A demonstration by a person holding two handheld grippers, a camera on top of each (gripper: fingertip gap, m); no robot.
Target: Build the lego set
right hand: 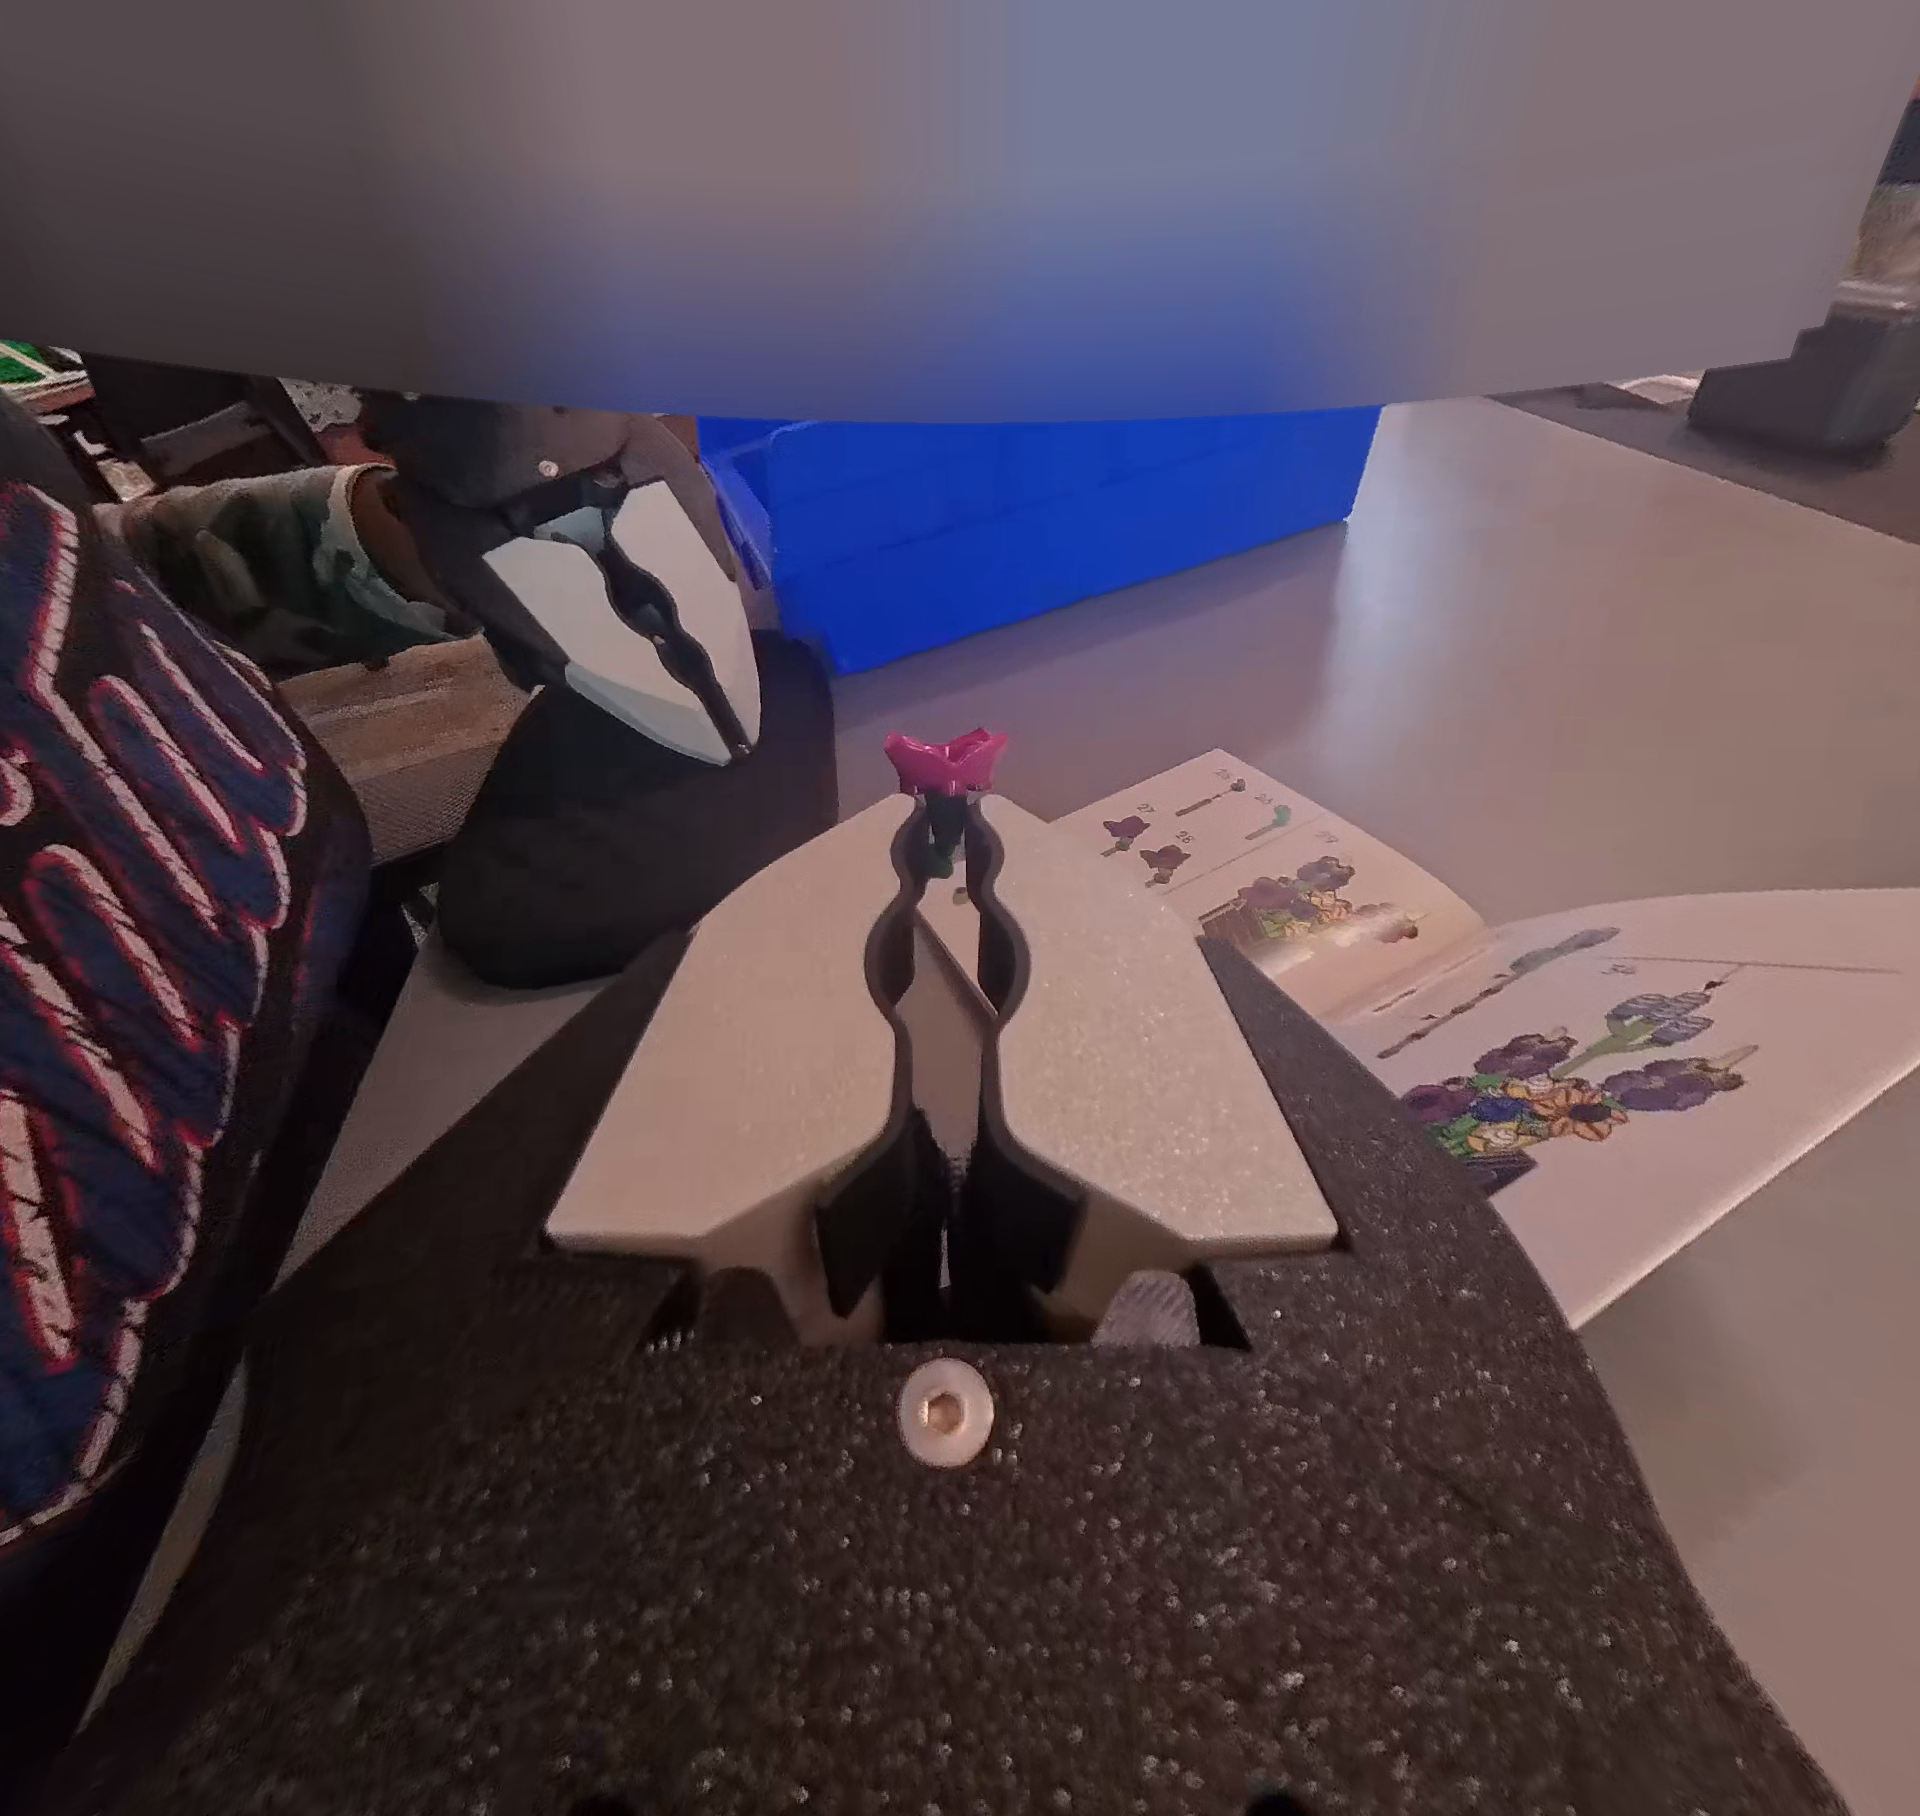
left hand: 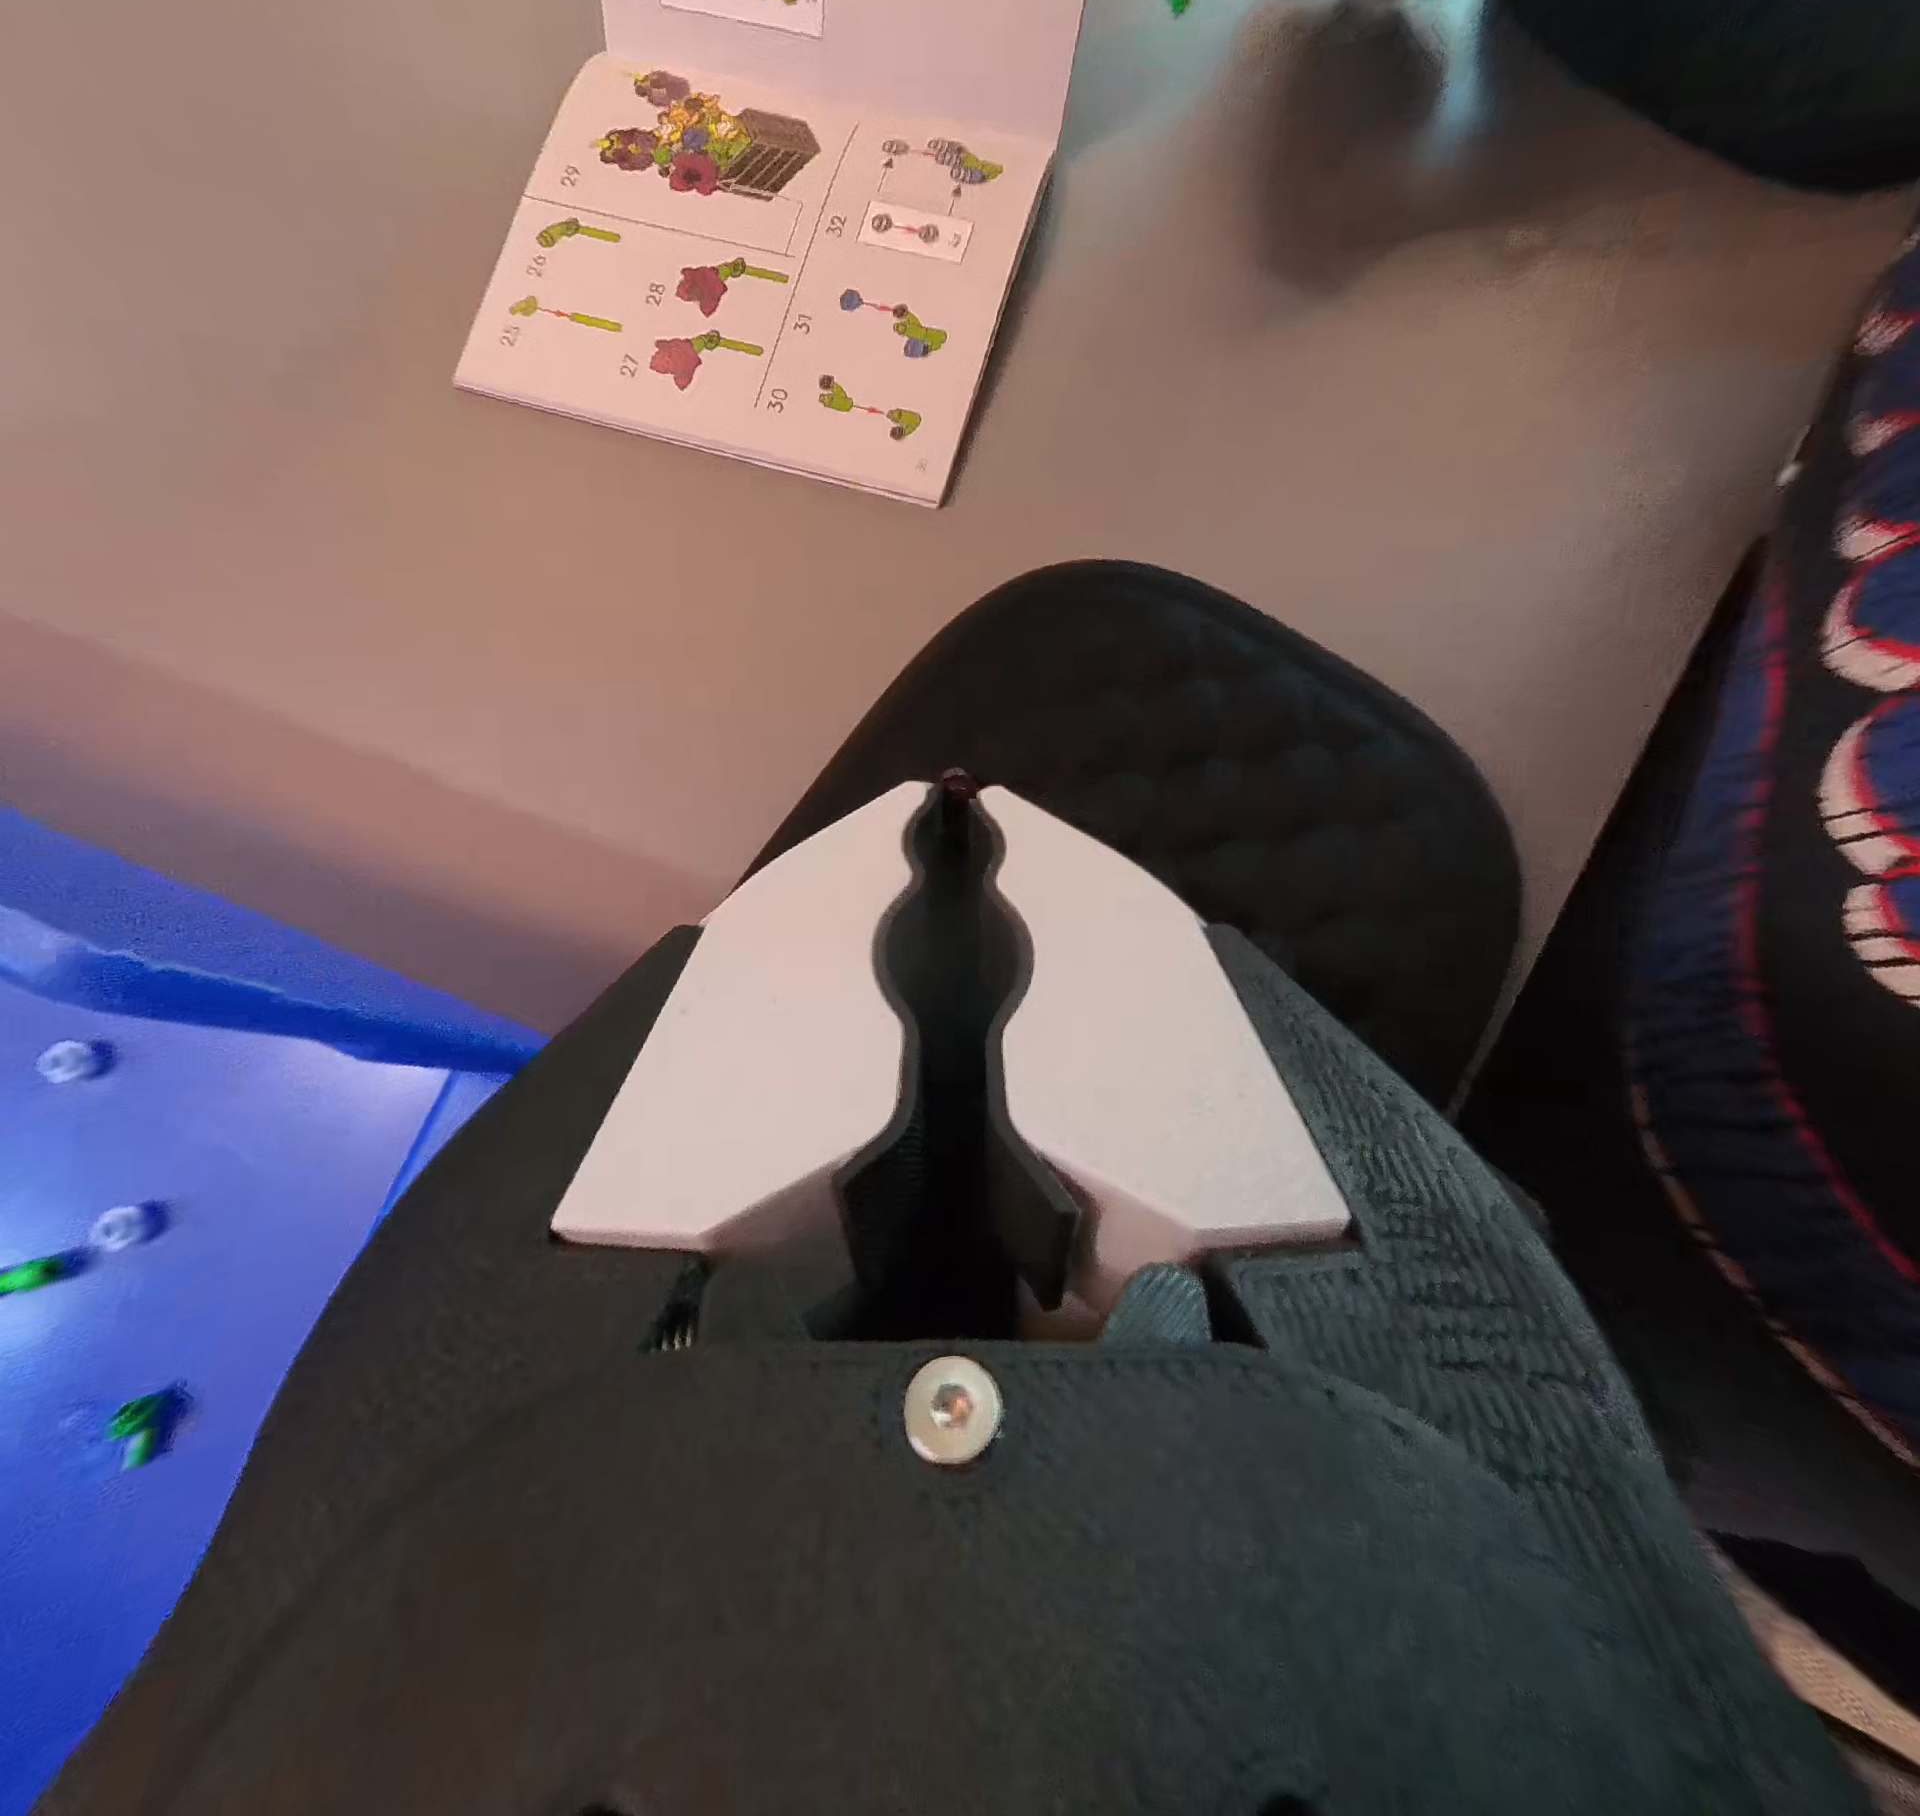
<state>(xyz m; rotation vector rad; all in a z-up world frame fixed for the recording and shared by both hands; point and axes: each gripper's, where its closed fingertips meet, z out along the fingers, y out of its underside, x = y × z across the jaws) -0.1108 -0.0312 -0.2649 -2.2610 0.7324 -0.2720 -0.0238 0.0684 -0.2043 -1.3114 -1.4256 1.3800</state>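
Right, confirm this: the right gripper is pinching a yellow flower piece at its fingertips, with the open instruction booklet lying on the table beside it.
The colour is wrong. In the right wrist view the right gripper pinches a pink flower piece, not yellow. The open instruction booklet does lie on the table beside it.

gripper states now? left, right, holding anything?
Left claw: shut on a tiny dark red piece at its tips.
Right claw: shut on a magenta flower piece, pinched by its stem.
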